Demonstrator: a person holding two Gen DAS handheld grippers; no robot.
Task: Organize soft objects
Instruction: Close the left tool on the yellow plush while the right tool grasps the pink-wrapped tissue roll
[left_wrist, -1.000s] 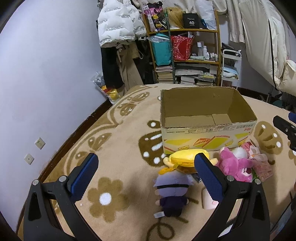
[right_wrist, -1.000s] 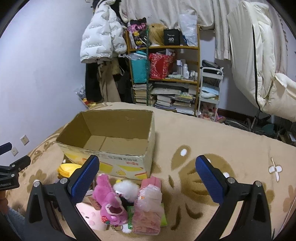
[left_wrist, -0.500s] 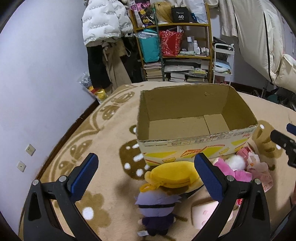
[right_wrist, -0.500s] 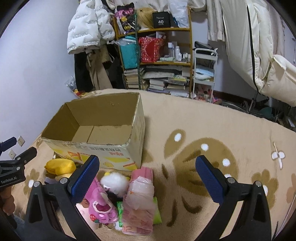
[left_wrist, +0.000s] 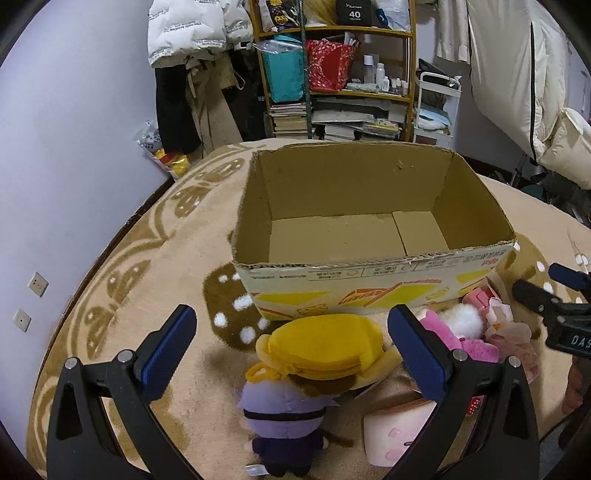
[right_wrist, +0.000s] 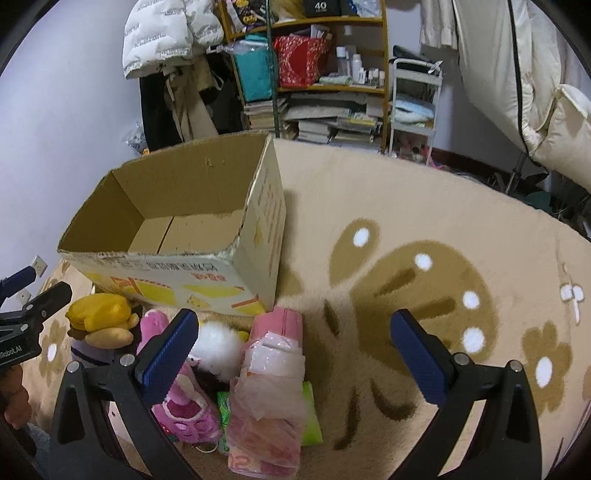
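Observation:
An open, empty cardboard box (left_wrist: 369, 280) stands on the carpet; it also shows in the right wrist view (right_wrist: 177, 273). Soft toys lie in front of it: a yellow plush (left_wrist: 325, 347) on a purple doll (left_wrist: 284, 417), a pink plush (left_wrist: 461, 336), a pale pink block (left_wrist: 395, 432). My left gripper (left_wrist: 295, 350) is open, above the yellow plush. My right gripper (right_wrist: 295, 350) is open, above a pink bagged bundle (right_wrist: 273, 373), beside the pink plush (right_wrist: 181, 406), a white fluffy toy (right_wrist: 216, 347) and the yellow plush (right_wrist: 98, 308).
A beige patterned carpet (right_wrist: 424, 258) covers the floor. A cluttered wooden shelf (left_wrist: 332, 74) and hanging coats (left_wrist: 192, 37) stand behind the box. A white trolley (right_wrist: 413, 107) and pale bedding (right_wrist: 535, 92) are at the right. A bare wall (left_wrist: 74, 147) runs on the left.
Both grippers have moved forward and lower toward the box and the toy pile. The box and toys look larger. Both grippers stay open.

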